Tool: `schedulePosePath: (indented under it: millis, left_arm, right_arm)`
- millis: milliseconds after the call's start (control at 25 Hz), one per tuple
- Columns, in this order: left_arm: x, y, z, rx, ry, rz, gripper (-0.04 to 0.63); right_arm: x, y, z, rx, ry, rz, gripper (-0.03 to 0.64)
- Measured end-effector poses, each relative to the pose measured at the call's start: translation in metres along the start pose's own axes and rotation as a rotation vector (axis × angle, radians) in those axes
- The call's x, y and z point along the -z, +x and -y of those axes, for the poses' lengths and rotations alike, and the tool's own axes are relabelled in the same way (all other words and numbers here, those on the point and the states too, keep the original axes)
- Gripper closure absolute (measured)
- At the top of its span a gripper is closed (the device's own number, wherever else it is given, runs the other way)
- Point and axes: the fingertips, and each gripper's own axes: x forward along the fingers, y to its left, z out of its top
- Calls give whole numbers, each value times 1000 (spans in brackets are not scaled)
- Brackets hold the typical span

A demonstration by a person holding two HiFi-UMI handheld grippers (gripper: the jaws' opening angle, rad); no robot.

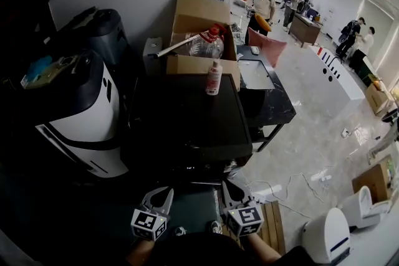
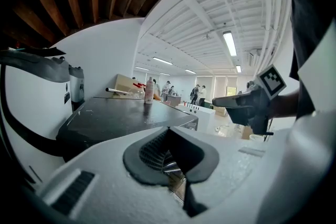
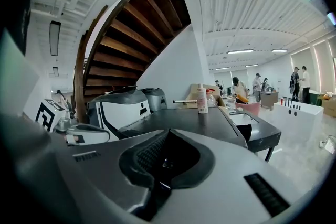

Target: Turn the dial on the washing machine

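The left tool (image 1: 158, 195) and the right tool (image 1: 231, 191) are both closed tight and empty, at 6 o'clock from the flat black surface (image 1: 187, 115).

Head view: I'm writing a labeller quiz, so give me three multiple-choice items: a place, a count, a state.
1. The bottle stands on: A the dark top; B a shelf; C a chair.
2. Grippers in view: A one; B two; C three.
3. Their jaws are: A wide open; B shut, empty; C clamped on the bottle.
1 A: it stands at that top's far edge.
2 B: left gripper and right gripper, low in frame.
3 B: each gripper view shows jaws together, nothing between.
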Motion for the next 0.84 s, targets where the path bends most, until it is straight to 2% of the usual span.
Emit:
schedulePosePath:
  millis: [840]
  left_arm:
    - [0,6,10,-15,4,3,584]
  right_arm:
    - [3,-1,9,-24,4,-14,617]
